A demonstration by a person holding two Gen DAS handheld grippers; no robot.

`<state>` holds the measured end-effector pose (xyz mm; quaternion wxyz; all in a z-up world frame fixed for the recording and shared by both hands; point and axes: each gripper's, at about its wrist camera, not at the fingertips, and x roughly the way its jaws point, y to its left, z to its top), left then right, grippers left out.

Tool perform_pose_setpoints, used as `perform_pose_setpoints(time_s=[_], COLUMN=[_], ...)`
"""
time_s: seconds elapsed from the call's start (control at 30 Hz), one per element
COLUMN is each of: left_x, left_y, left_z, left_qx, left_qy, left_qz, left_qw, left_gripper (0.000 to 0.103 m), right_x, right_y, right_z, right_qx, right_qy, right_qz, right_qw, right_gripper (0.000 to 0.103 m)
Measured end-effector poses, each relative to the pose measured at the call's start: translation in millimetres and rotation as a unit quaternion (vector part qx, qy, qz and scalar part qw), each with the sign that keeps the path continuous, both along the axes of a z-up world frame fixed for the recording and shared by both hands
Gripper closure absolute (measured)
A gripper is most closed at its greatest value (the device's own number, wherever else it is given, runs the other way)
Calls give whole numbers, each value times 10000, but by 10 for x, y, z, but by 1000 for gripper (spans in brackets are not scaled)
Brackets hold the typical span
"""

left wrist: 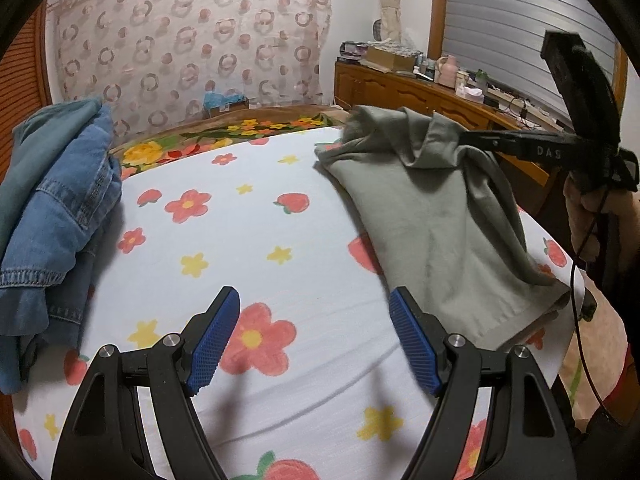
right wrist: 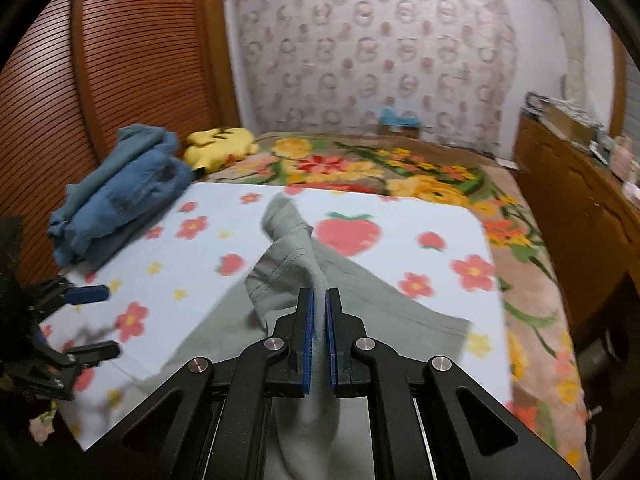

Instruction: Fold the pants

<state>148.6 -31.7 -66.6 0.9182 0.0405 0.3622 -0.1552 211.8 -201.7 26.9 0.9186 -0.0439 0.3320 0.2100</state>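
Grey-green pants (left wrist: 432, 232) lie on the right half of the flowered white sheet (left wrist: 248, 232). Their far end is lifted into a bunch. My right gripper (left wrist: 470, 140) comes in from the right, shut on that raised fold, and a hand holds its handle. In the right wrist view its blue pads (right wrist: 308, 332) squeeze the pants (right wrist: 224, 320), and cloth hangs below the jaws of this right gripper (right wrist: 319, 296). My left gripper (left wrist: 314, 296) hovers open over bare sheet, just left of the pants' near hem, holding nothing. From the right wrist view the left gripper (right wrist: 94, 322) appears at the left edge.
A pile of denim and teal clothes (left wrist: 56, 216) sits on the bed's left side, with a yellow plush (right wrist: 220, 148) behind it. A floral blanket (right wrist: 400, 172) covers the far bed. A cluttered wooden dresser (left wrist: 420, 92) runs along the right and a slatted wardrobe (right wrist: 120, 60) along the left.
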Motion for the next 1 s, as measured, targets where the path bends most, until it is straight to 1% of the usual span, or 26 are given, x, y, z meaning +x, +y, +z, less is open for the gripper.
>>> perform_pose_setpoints(time_s=[0.1, 0.2, 0.27, 0.33, 0.4, 0.43, 0.47, 0.53, 0.67, 0.83, 1.0], left_x=[14, 31, 32, 32, 33, 32, 31, 43, 42, 51, 70], left_y=[-35, -87, -127, -172, -201, -222, -235, -251, -299, -347, -353], left_z=[-4, -12, -15, -24, -36, -47, -56, -80, -117, -180, -251], left_qx=[-1, 18, 27, 46, 65, 83, 92, 107, 142, 200, 279], left_qy=[13, 27, 32, 41, 57, 72, 85, 124, 172, 258, 374], left_qz=[-28, -75, -105, -145, -177, -193, -199, -224, -271, -289, -261], left_qw=[10000, 10000, 9999, 9999, 9998, 9998, 9997, 9996, 9994, 9990, 9986], left_gripper=[25, 25, 25, 25, 25, 25, 25, 25, 25, 25, 25], right_x=[-52, -58, -46, -42, -27, -19, -8, 36, 137, 270, 312], right_y=[-85, -183, -238, -244, -221, -199, -193, -199, -339, -347, -343], right_z=[-90, -121, -142, -142, -155, -163, -167, -209, -282, -420, -525], right_qx=[-158, -210, -222, -186, -164, -174, -201, -200, -149, -164, -283], right_qy=[64, 87, 86, 73, 77, 87, 104, 171, 391, 701, 800], right_qz=[-347, -567, -667, -729, -701, -683, -676, -662, -596, -484, -422], right_qw=[9993, 9981, 9975, 9971, 9974, 9975, 9975, 9975, 9973, 9962, 9955], right_gripper=[97, 97, 97, 92, 92, 87, 79, 70, 69, 69, 69])
